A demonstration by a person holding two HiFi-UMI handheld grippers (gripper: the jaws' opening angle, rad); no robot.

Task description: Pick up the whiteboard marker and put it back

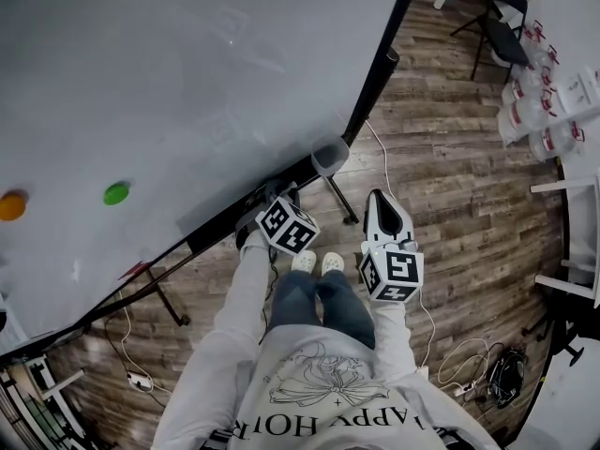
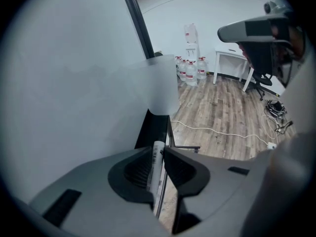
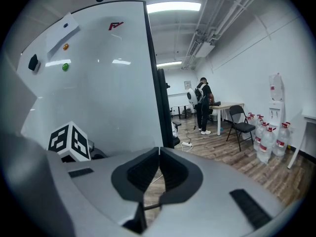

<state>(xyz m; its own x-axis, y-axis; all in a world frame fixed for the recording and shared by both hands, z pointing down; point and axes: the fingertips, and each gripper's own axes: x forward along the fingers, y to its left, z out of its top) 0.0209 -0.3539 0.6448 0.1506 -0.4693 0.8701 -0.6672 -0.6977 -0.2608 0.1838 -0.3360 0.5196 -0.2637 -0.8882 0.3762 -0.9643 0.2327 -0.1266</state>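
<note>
A white whiteboard marker (image 2: 157, 166) stands between the jaws of my left gripper (image 2: 158, 154), and both pads press on its barrel. This gripper points steeply down at the black tray (image 2: 156, 127) along the foot of the whiteboard (image 1: 187, 82). A translucent cup (image 2: 161, 85) sits at the tray's far end. In the head view the left gripper (image 1: 272, 198) is at the tray and the marker is hidden by it. My right gripper (image 3: 159, 152) hangs shut and empty to the right, over the floor (image 1: 379, 197).
Green (image 1: 116, 193) and orange (image 1: 11, 204) magnets stick to the board. The board's stand foot (image 1: 342, 204) and white cables (image 1: 389, 172) cross the wooden floor. Water bottles (image 1: 539, 111) and a folding chair (image 1: 502, 26) stand far right. A person (image 3: 202, 105) stands at a distant table.
</note>
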